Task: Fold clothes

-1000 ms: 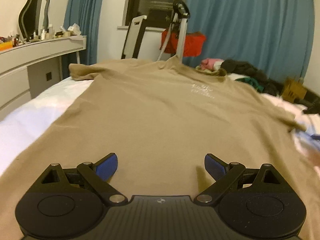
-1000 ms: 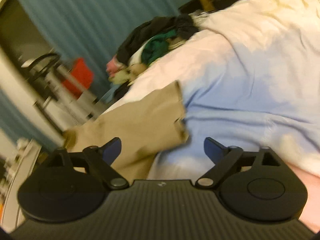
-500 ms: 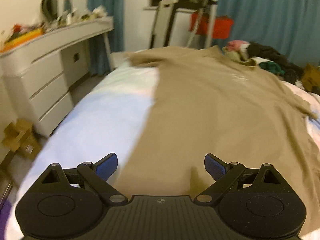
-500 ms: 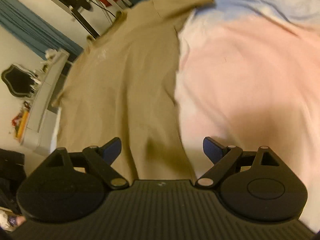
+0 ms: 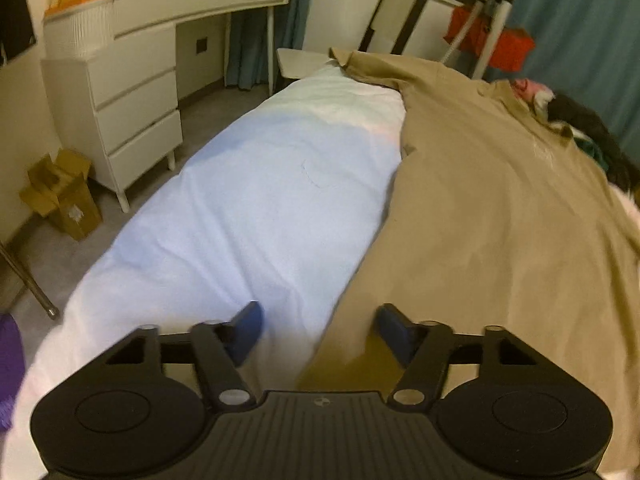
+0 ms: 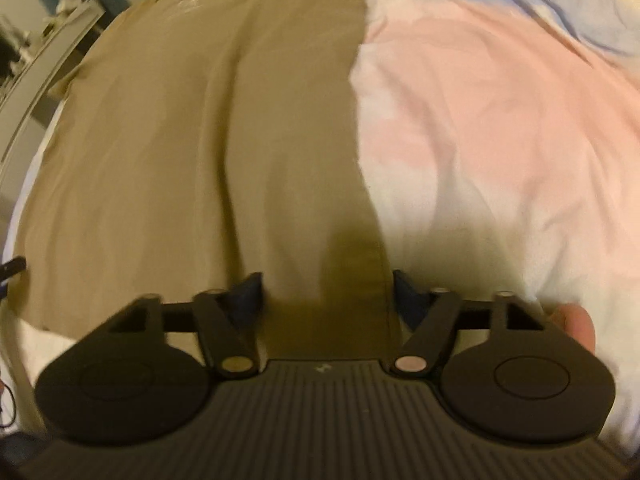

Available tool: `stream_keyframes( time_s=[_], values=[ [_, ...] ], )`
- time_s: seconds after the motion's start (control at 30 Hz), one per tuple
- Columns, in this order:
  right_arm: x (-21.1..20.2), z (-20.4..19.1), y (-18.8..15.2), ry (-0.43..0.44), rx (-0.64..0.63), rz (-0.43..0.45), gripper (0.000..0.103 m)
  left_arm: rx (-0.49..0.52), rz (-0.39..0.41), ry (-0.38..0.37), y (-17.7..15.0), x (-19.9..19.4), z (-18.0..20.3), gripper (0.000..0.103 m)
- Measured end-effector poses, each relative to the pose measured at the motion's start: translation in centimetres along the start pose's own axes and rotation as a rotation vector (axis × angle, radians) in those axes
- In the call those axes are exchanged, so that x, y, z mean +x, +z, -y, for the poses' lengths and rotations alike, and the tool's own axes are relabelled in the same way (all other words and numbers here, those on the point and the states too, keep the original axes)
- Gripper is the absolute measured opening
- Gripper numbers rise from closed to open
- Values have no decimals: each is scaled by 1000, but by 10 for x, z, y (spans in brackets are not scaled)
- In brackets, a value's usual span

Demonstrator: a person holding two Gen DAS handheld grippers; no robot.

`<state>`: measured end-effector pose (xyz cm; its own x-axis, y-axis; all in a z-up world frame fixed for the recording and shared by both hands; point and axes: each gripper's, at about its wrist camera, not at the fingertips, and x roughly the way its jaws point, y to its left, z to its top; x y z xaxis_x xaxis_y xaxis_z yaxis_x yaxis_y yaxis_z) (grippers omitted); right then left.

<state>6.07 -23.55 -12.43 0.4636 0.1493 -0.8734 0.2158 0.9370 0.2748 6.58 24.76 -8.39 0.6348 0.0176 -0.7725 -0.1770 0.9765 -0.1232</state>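
A tan shirt (image 5: 500, 208) lies spread on the bed (image 5: 256, 208), a clothes pile (image 5: 576, 120) beyond its collar. Both tongs, left (image 5: 318, 330) and right (image 6: 326, 294), gape wide over its corners, holding nothing.

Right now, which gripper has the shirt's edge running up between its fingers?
Both do, at opposite bottom corners. The left gripper straddles the tan shirt with the bedsheet on its left; the right gripper has bedding on its right.

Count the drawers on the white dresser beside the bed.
3, stacked on the white dresser left of the bed: top drawer, middle drawer, bottom drawer. The desk part beside it may hold more, unclear.
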Motion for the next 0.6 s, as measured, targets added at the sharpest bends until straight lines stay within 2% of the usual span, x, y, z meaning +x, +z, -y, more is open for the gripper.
stream_keyframes(
  time_s=[0.03,0.07,0.1,0.13,0.17,0.2,0.23,0.33,0.5,0.6],
  values=[
    [-2,-1,1,2,-3,-3,48,23,2,-1,-3,-3,5,50],
    [-4,-3,2,5,-7,-6,39,46,5,-3,-6,-6,9,47],
    [-7,-5,3,11,-16,-10,22,68,7,-4,-9,-9,14,43],
    [-10,-7,5,17,-26,-14,12,91,9,-6,-12,-13,18,39],
    [-12,-9,6,23,-36,-18,10,114,11,-7,-14,-16,23,29],
    [-16,-13,4,19,-60,-17,8,137,14,-9,-17,-19,28,10],
    [-20,-16,2,15,-84,-16,8,160,16,-10,-20,-22,32,4],
    [-31,-22,5,18,-135,-4,7,155,32,-76,-22,-39,34,3],
    [-70,-11,12,29,-197,24,6,4,27,-228,-12,-68,10,2],
    [-93,1,14,80,-201,36,6,-87,24,-319,-7,-85,-5,2]
  ],
)
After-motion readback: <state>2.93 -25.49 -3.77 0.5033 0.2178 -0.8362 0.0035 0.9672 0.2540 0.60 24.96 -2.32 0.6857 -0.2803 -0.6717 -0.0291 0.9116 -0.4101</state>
